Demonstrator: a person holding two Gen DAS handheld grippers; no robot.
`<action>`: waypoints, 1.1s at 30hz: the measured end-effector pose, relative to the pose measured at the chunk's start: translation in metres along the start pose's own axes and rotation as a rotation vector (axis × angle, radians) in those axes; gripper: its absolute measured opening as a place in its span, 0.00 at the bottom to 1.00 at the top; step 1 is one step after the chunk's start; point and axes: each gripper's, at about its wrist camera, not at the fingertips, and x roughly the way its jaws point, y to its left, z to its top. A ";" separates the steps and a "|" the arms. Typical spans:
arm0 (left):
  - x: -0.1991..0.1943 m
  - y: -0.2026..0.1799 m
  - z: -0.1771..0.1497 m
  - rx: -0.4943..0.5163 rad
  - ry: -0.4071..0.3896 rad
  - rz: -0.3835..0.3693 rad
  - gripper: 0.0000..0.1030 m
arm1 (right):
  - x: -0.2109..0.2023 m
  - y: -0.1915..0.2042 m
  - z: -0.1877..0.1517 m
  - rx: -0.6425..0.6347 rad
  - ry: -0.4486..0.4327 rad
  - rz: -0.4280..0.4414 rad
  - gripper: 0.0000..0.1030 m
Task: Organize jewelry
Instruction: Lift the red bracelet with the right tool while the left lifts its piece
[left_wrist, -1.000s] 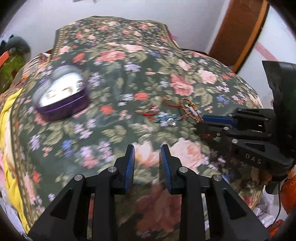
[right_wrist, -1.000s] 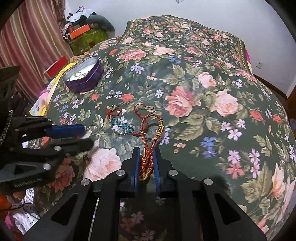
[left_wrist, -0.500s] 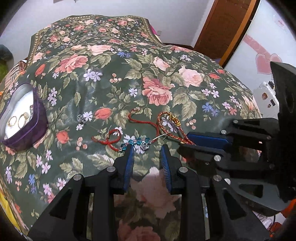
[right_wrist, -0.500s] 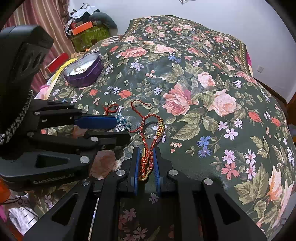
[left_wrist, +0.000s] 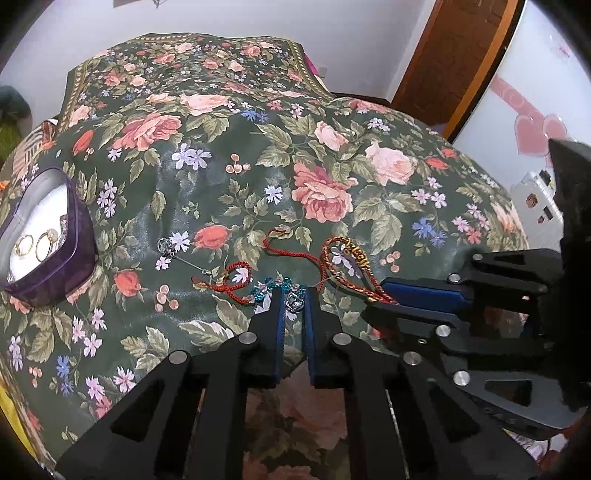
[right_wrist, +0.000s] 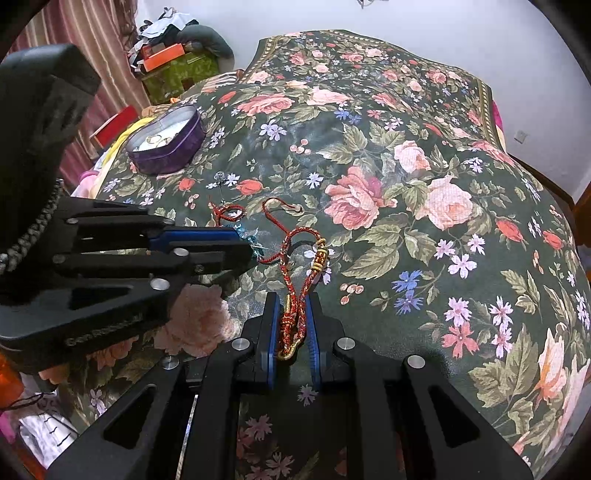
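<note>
A red and gold braided bracelet (right_wrist: 295, 314) lies on the floral bedspread, and my right gripper (right_wrist: 291, 306) is shut on its near end. It also shows in the left wrist view (left_wrist: 347, 266). My left gripper (left_wrist: 294, 295) has its jaws narrowed around a silver heart charm (left_wrist: 294, 302) on a blue beaded bracelet (left_wrist: 273, 288); the fingers look close to it but a small gap shows. A thin red cord (left_wrist: 236, 280) lies tangled beside the beads. A purple heart-shaped jewelry box (left_wrist: 40, 243) holding gold rings sits at the far left.
A small silver earring (left_wrist: 168, 247) on a pin lies between the box and the cords. The floral bedspread (right_wrist: 406, 184) covers the whole bed. Clutter and a curtain stand beyond the bed's left edge (right_wrist: 166, 62). A wooden door (left_wrist: 454, 55) is at the right.
My left gripper swung right and forward from near the box to the blue beaded bracelet, and its jaws narrowed around the charm. My right gripper stayed shut on the braided bracelet.
</note>
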 end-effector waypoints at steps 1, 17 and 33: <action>-0.003 0.000 -0.001 -0.003 -0.006 -0.002 0.08 | 0.000 0.000 0.000 0.002 0.002 0.004 0.12; -0.044 -0.009 0.007 -0.031 -0.090 -0.104 0.08 | -0.004 0.016 -0.001 -0.003 0.009 0.076 0.12; -0.074 0.006 0.007 -0.086 -0.156 -0.077 0.08 | -0.009 0.020 -0.003 -0.009 -0.002 0.051 0.12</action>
